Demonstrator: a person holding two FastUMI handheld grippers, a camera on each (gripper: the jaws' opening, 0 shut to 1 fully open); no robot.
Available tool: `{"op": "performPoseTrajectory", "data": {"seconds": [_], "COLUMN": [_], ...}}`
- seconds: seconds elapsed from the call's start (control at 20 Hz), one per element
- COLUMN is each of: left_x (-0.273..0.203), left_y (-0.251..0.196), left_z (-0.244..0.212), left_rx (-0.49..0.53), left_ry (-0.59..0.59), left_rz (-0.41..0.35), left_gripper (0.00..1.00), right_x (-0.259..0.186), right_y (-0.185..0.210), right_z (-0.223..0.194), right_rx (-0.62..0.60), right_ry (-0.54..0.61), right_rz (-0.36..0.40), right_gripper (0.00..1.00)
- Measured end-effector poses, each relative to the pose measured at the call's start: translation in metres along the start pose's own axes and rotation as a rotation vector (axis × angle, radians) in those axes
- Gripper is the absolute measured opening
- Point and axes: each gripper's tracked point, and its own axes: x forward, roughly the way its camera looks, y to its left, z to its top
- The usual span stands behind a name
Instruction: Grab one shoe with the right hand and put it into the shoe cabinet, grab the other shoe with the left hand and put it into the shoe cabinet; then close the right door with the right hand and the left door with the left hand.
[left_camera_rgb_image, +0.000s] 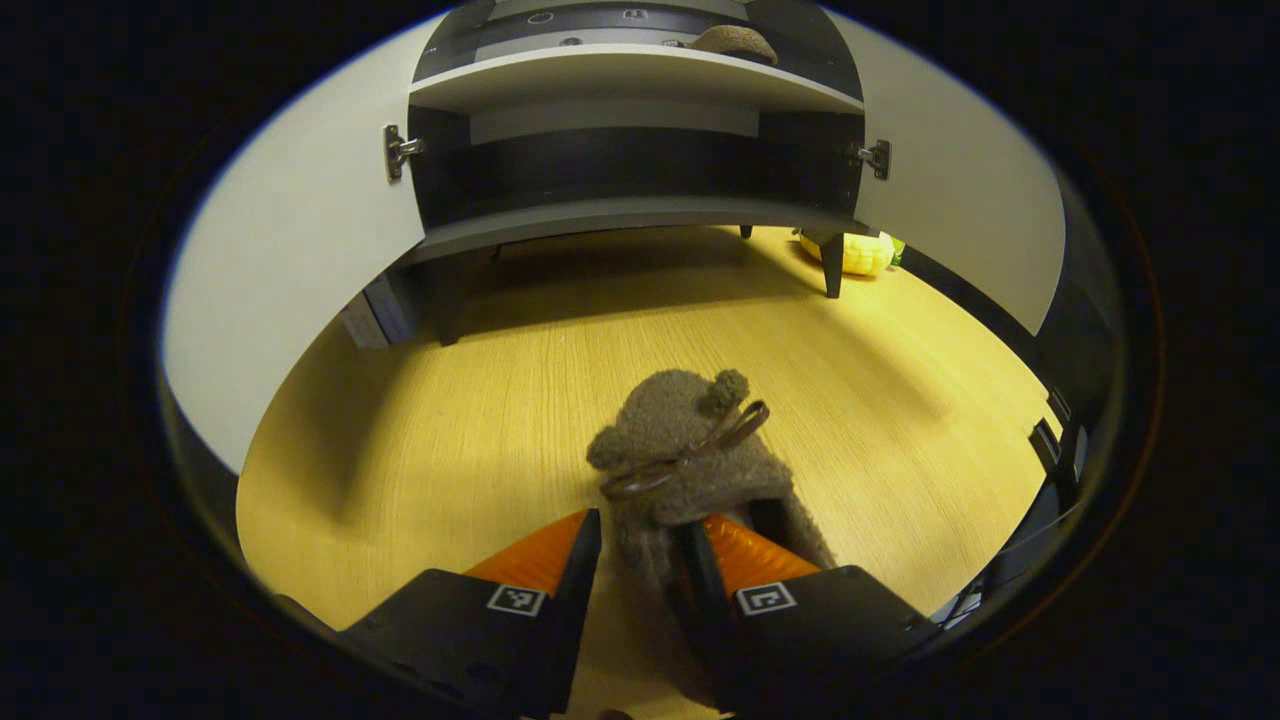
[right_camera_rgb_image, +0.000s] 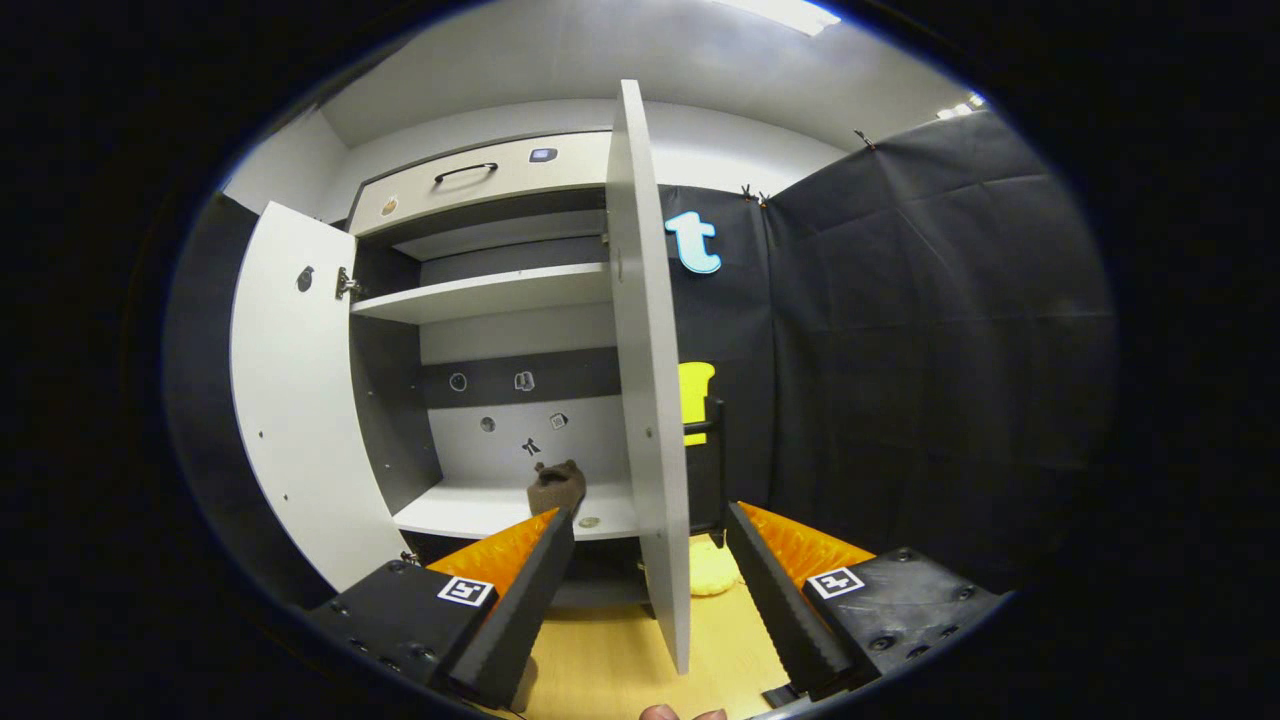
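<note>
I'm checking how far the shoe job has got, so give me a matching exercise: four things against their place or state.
Things:
1. left gripper
2. right gripper
3. shoe on the shelf
4. right door

States:
A. swung open, edge-on
B. inside the shoe cabinet
C. fingers on a fuzzy brown shoe
D. open, holding nothing

Pairs: 1-C, 2-D, 3-B, 4-A

Fuzzy brown cloth shoe (left_camera_rgb_image: 690, 450), matt wood-grain floor (left_camera_rgb_image: 420, 430), smooth white cabinet door (right_camera_rgb_image: 650, 380)
</note>
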Motion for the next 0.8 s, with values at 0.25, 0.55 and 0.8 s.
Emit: {"op": "performPoseTrajectory", "data": {"seconds": [0.25, 0.55, 0.8], "left_x": [0.012, -0.013, -0.07], "left_y": [0.012, 0.011, 0.002], "left_z": [0.009, 0.039, 0.117], "left_rx": [0.052, 0.038, -0.014], "left_ry": [0.018, 0.029, -0.036], "left_rz": [0.05, 0.072, 0.095], "left_gripper": [0.13, 0.06, 0.06], "right_x": [-0.006, -0.008, -0.005], "right_y": [-0.033, -0.064, -0.089], "right_z": [-0.008, -0.017, -0.029], "right_rx": [-0.006, -0.009, 0.005], "right_ry": [0.022, 0.034, 0.054], "right_rz": [-0.063, -0.111, -0.142], "right_gripper": [1.0, 0.98, 0.98]}}
